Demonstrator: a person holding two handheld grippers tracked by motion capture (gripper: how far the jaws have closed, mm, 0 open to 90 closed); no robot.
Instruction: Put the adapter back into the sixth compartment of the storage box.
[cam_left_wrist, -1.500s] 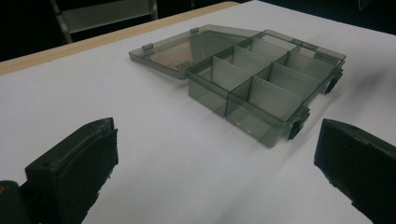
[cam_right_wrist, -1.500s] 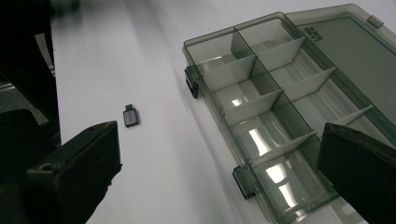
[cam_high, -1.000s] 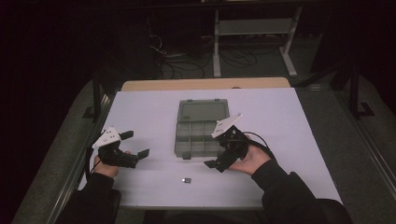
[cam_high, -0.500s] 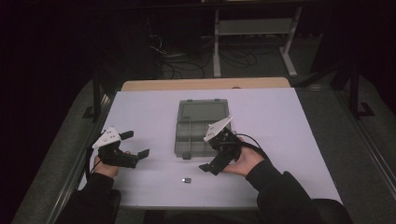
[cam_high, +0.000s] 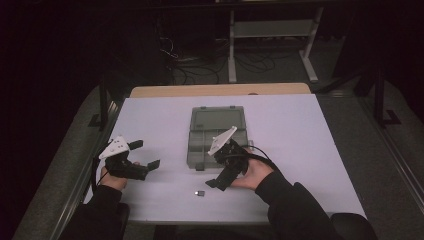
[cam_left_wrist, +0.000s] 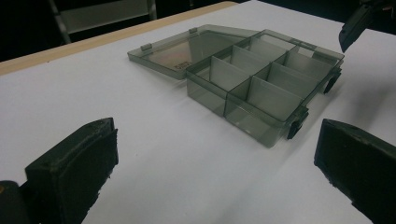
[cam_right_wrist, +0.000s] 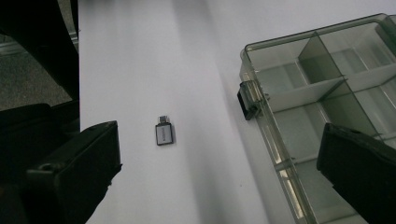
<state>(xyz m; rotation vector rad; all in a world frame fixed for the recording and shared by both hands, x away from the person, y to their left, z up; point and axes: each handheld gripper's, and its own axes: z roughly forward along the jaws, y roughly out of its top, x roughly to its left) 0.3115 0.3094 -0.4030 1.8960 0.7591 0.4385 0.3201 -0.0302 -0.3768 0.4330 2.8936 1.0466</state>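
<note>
Smoky grey organiser box; silver adapter; white table.

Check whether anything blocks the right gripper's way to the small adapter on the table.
Nothing visible does. The small silver metal adapter lies alone on bare white table, between the open right gripper jaws in its view. The open smoky plastic compartment box sits off to one side.

White table, metal shelf frame, floor cables behind.

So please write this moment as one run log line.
right gripper: open, above adapter | left gripper: open, idle | organizer box: lid open, empty
</note>
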